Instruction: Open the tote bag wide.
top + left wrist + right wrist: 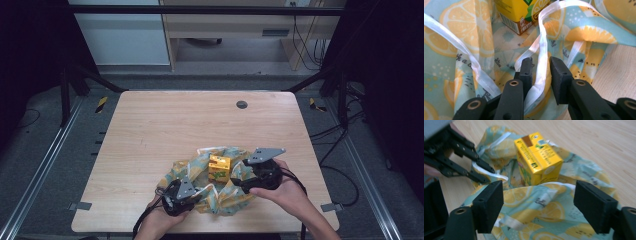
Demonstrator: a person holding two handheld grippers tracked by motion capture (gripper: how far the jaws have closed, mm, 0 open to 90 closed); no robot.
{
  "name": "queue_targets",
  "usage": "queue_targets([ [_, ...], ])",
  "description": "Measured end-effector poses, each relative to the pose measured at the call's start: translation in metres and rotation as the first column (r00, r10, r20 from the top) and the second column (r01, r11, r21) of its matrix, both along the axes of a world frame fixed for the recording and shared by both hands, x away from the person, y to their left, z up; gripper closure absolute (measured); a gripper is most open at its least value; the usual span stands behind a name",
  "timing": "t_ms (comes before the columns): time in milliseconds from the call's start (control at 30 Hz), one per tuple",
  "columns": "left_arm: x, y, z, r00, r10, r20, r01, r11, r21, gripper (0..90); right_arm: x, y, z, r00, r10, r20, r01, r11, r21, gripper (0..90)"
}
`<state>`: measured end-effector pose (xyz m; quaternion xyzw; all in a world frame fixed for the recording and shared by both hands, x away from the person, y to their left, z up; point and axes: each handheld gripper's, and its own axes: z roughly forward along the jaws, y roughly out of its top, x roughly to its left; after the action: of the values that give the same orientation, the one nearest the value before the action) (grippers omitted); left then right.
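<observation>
On a wooden bench (150,130), a yellow juice carton (219,168) stands inside a lemon-print bag (240,195); the left tool (541,65) pinches the bag's white ribbon handle (541,47), while the right tool (537,202) hangs open, empty, and should grip the opposite handle squarely before lifting.

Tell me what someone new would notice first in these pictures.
First, the yellow juice carton standing upright on the lemon-print bag, crumpled near the table's front edge. Next, the left gripper, whose fingers straddle the bag's white ribbon handle. The right gripper hangs open over the bag's edge.
</observation>
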<state>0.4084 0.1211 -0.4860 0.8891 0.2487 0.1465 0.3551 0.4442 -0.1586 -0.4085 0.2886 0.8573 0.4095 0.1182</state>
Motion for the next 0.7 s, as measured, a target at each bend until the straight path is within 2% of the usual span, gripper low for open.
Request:
queue_targets([
  [100, -0.001, 0.0, 0.001, 1.0, -0.002, 0.004, 0.002, 1.0, -0.006, 72.3, 0.0, 0.007, -0.011, 0.9998, 0.021, 0.005, -0.021, 0.9969, -0.076, 46.6],
  [133, -0.001, 0.0, 0.001, 1.0, -0.001, 0.002, 0.001, 1.0, -0.009, 72.2, 0.001, 0.008, -0.017, 0.9995, 0.032, 0.0, -0.032, 0.9943, -0.102, 58.1],
  [267, -0.001, 0.001, 0.001, 1.0, 0.001, 0.004, -0.001, 0.9999, -0.01, 71.8, 0.002, 0.002, -0.033, 0.9982, 0.025, -0.055, -0.033, 0.9888, -0.145, 85.2],
  [300, -0.001, 0.001, 0.001, 1.0, 0.002, 0.004, -0.002, 0.9999, -0.01, 71.6, 0.001, -0.002, -0.038, 0.9971, 0.021, -0.073, -0.032, 0.987, -0.157, 89.4],
  [500, -0.001, -0.001, 0.0, 1.0, 0.001, 0.006, -0.001, 1.0, -0.008, 70.1, -0.006, -0.022, -0.058, 0.9929, 0.001, -0.119, -0.019, 0.9877, -0.155, 90.0],
  [700, -0.001, -0.002, -0.002, 1.0, 0.0, 0.004, 0.0, 1.0, 0.006, 69.7, -0.013, -0.037, -0.07, 0.9907, -0.009, -0.136, -0.011, 0.9903, -0.139, 90.0],
])
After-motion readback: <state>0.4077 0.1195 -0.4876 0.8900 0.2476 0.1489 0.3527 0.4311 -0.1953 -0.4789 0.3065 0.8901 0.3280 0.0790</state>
